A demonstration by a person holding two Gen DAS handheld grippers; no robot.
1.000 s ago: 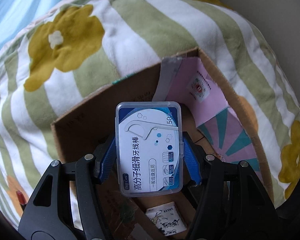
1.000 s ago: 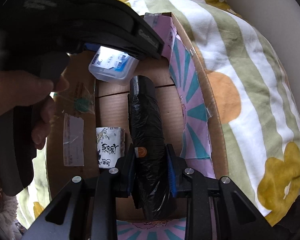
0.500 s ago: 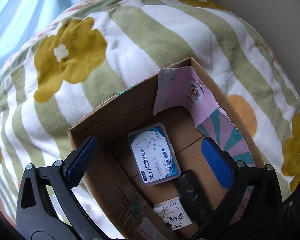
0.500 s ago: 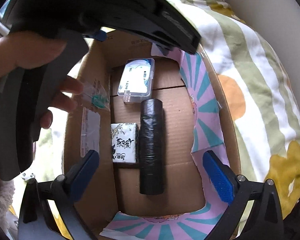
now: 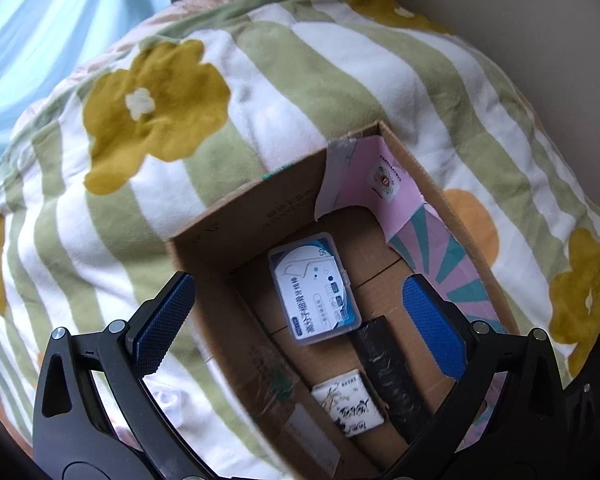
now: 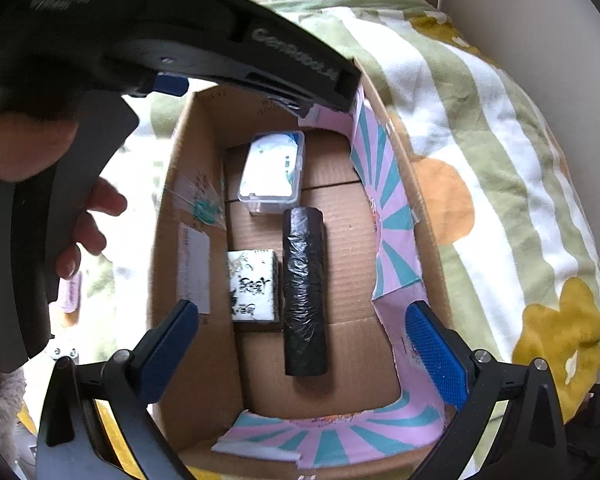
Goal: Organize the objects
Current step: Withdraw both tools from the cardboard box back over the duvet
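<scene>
Already lying inside the cardboard box (image 6: 384, 360) are a floss case (image 6: 271, 172), black roll (image 6: 304, 292) and tissue pack (image 6: 254, 286); left claw (image 5: 300, 320) and right claw (image 6: 300, 344) are hovering spread, empty, suggesting sorting is nearing completion.

The cardboard box (image 6: 188, 216) was plain brown, its right and near walls lined with pink paper (image 6: 396, 216) rayed in teal. On its floor lay a glossy black roll (image 6: 304, 292), a white packet (image 6: 254, 290) with black brush-script, and a clear case (image 6: 272, 170) with a blue-and-white label. The blanket (image 5: 340, 80) bore green and white stripes with mustard and orange flowers. Both grippers had blue textured pads (image 5: 164, 320) on black frames.
</scene>
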